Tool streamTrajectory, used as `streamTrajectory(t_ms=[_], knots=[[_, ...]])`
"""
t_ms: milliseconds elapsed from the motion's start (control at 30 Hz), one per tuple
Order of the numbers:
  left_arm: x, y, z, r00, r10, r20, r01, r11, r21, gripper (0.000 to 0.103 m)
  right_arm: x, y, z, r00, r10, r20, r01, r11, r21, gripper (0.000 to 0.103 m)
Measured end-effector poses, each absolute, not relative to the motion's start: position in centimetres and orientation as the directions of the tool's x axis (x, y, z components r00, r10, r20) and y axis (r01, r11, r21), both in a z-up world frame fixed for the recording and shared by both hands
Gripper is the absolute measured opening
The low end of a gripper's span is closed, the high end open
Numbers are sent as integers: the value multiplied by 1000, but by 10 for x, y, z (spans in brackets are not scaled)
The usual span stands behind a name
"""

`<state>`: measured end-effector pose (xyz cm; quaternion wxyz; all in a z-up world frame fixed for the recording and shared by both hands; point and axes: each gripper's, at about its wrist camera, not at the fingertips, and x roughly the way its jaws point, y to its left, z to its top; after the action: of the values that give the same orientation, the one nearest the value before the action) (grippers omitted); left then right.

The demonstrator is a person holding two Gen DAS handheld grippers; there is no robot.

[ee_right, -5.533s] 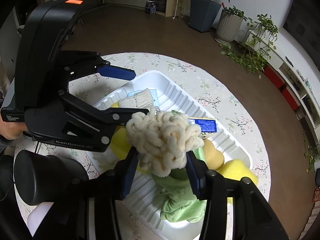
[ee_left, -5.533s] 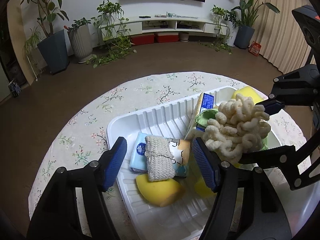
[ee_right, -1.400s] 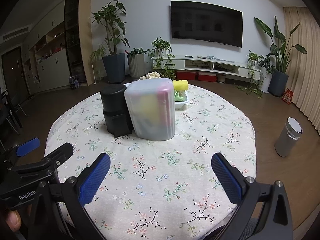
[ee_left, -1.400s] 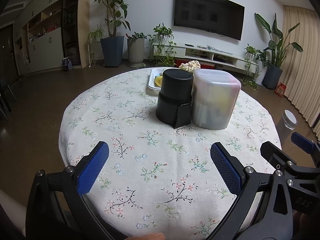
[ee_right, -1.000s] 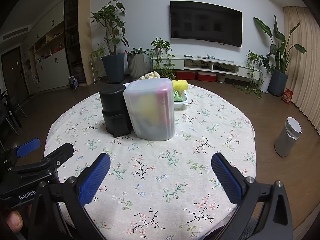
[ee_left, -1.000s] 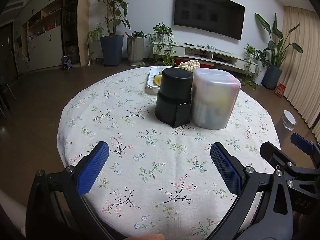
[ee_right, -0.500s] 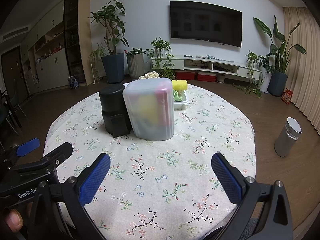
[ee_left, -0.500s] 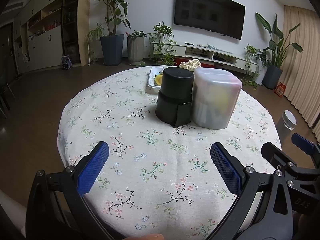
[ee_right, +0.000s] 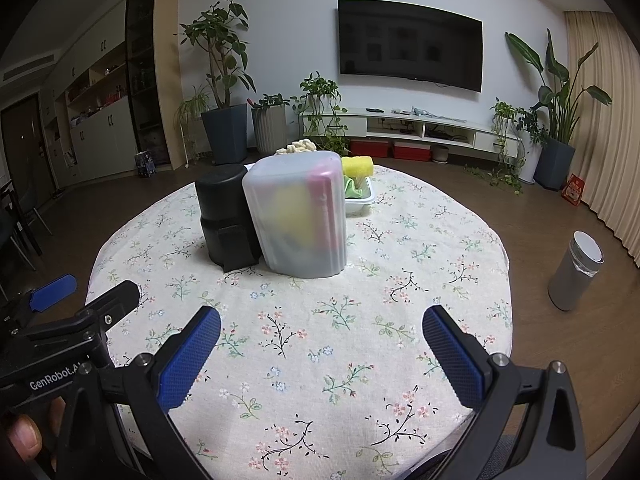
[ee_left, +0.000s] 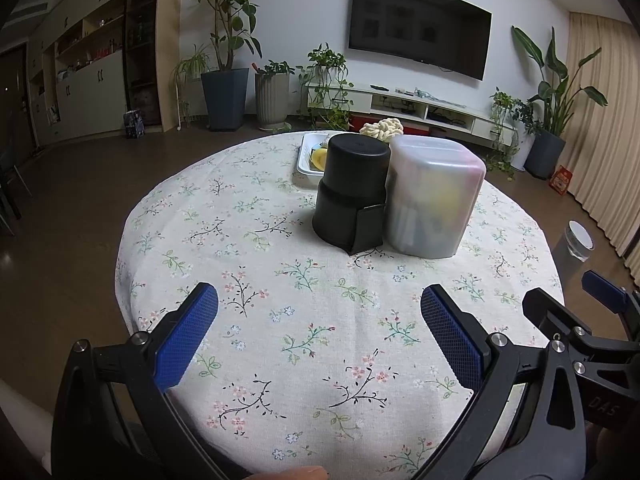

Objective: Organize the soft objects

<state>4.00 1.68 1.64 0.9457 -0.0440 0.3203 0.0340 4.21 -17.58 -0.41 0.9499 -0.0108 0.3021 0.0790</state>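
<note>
The white tray (ee_left: 305,156) stands at the far side of the round table, mostly hidden behind two containers. A cream chenille mitt (ee_left: 381,128) tops the pile in it; it also shows in the right wrist view (ee_right: 297,147). A yellow sponge (ee_right: 357,166) and a green cloth (ee_right: 352,188) lie in the tray's right end (ee_right: 362,201). My left gripper (ee_left: 320,332) is open and empty over the near table edge. My right gripper (ee_right: 322,344) is open and empty beside it.
A black cylinder (ee_left: 352,196) and a frosted plastic container (ee_left: 434,196) stand mid-table between me and the tray. The floral tablecloth (ee_left: 320,312) covers the table. A grey bin (ee_right: 576,272) stands on the floor at right.
Since 5.5 s ago both grippers left the tray and pulled back to the near table edge; the right one let go of the chenille mitt. Over the last second, nothing has visibly moved.
</note>
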Motion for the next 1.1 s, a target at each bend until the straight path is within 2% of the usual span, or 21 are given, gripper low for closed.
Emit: streamTrajectory(t_ms=[1100], knots=[[44, 13, 11, 785, 43, -618, -96, 994, -52, 103, 42, -175, -8, 800, 147, -581, -158, 987, 31, 103]])
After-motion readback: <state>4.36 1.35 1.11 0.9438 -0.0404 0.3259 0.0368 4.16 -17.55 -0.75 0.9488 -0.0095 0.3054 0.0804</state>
